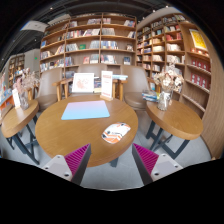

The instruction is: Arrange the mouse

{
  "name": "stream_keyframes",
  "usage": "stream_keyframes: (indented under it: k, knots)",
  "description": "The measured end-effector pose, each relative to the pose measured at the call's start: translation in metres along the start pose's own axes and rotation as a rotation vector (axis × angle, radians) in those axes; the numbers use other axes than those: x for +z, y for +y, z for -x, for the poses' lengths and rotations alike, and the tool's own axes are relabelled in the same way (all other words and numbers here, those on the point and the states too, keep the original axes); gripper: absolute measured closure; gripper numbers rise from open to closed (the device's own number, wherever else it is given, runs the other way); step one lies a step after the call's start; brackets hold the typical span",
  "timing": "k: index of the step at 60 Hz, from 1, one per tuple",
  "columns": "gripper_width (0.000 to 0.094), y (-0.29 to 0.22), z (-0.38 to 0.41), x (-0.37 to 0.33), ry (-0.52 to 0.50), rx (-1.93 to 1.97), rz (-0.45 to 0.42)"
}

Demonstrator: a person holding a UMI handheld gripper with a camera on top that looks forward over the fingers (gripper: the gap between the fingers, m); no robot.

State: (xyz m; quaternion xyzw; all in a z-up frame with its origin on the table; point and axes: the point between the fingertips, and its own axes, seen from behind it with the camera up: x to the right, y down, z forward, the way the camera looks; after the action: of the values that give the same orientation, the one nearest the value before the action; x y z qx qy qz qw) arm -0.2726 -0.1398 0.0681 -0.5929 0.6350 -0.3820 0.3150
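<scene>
Two fingers of your gripper [110,160] stand wide apart and hold nothing, above the near edge of a round wooden table [60,135].

On this table you see a pale blue mat [86,110] near the middle, and to the right of it, just ahead of the right finger, a small white thing with red marks [116,131]; it may be the mouse, but you cannot tell for sure. Behind the table stand a white board [83,82] and a chair [66,88]. Other wooden tables [178,117] are at both sides, and the right one carries a vase of flowers [166,88]. Tall bookshelves [95,40] full of books go around the room. The writing on the books and on the small thing is too small to read. The lower part of the fingers is cut off.
</scene>
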Motion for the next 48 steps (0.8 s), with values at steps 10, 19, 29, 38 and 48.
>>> stream_keyframes:
  k: [10,19,29,38,48]
  knots:
    - [0.0088,0.010,0.014,0.030,-0.025,-0.024,0.019]
    - [0.0083,0.017,0.016,0.062,-0.018,-0.043,0.035]
    - [0.0082,0.028,0.009,0.096,-0.009,-0.031,0.084]
    - [0.0086,0.023,0.010,0.116,-0.033,-0.001,0.088]
    - [0.0071,0.013,0.009,0.135,-0.039,0.009,0.095]
